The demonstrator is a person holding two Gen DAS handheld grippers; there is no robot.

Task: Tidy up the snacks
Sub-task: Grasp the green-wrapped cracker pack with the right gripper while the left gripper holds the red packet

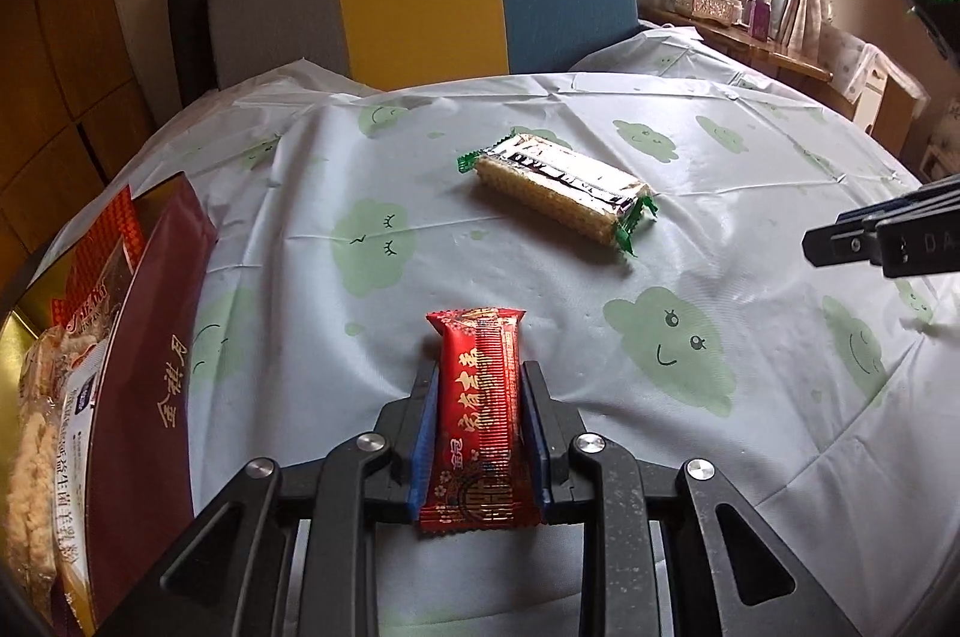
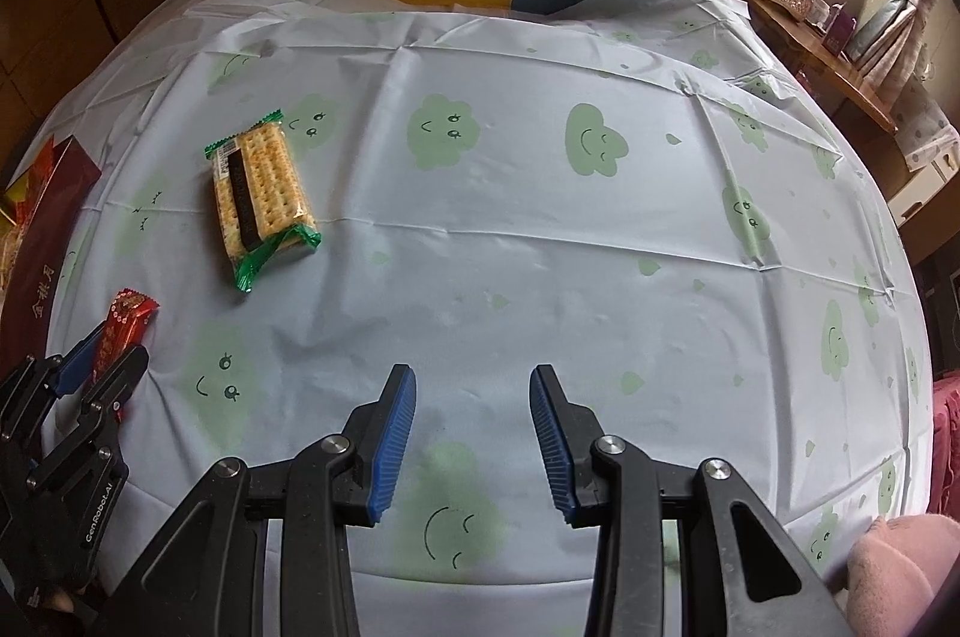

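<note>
So closest to the lens in the left wrist view, the left gripper (image 1: 477,385) has its jaws pulled in narrow around a red snack bar (image 1: 477,415), pads pressed on both long sides. It's held lengthwise along the fingers, which I'd guess is so it can slide straight into the box without twisting.

That box is right there at the left edge of the frame: a dark red gift box (image 1: 141,379) with gold lettering, open, with a bag of crumbly snacks (image 1: 33,457) already sitting inside. Looks like that's the destination for everything.

In the right wrist view, the right gripper (image 2: 473,433) sits at bottom centre, jaws partly open with nothing between them, just above the cloud-print tablecloth (image 2: 540,247). Probably waiting its turn.

Further out, the cracker pack (image 2: 261,196) with green ends lies flat on the cloth in the left-middle of that frame, well apart from both grippers. I'd say that one's next.
</note>
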